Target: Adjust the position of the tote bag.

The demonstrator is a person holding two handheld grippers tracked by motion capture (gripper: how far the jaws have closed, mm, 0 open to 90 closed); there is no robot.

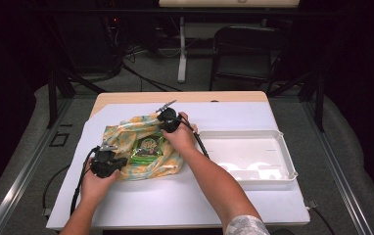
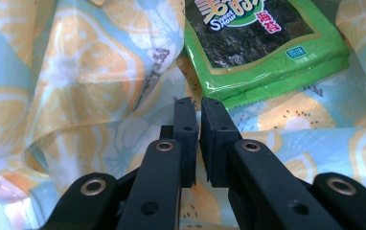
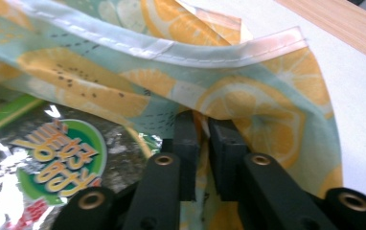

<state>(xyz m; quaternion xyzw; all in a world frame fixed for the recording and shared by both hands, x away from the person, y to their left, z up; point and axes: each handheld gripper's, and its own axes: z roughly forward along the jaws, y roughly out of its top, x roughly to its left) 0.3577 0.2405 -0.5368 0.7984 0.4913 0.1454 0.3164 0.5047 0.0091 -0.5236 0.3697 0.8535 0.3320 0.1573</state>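
Observation:
A cloth printed with orange and lemon slices (image 1: pixel 121 132) lies crumpled on the white table cover. On it lies a green seaweed snack packet (image 1: pixel 147 148) (image 2: pixel 262 43) (image 3: pixel 56 163). My left gripper (image 1: pixel 122 163) (image 2: pixel 200 103) sits at the cloth's near left edge, its jaws nearly together and pinching a fold of the cloth (image 2: pixel 75 72). My right gripper (image 1: pixel 166 129) (image 3: pixel 202 117) is at the far edge, under a raised hem of the cloth (image 3: pixel 243 105). Its jaws stand slightly apart with a fold of cloth in the gap.
A white plastic tray (image 1: pixel 285 152) lies to the right of the cloth, close to my right forearm. The white cover (image 1: pixel 175 200) has bare room in front. A wooden table edge (image 1: pixel 175 97) runs along the back; a chair (image 1: pixel 246 49) stands beyond.

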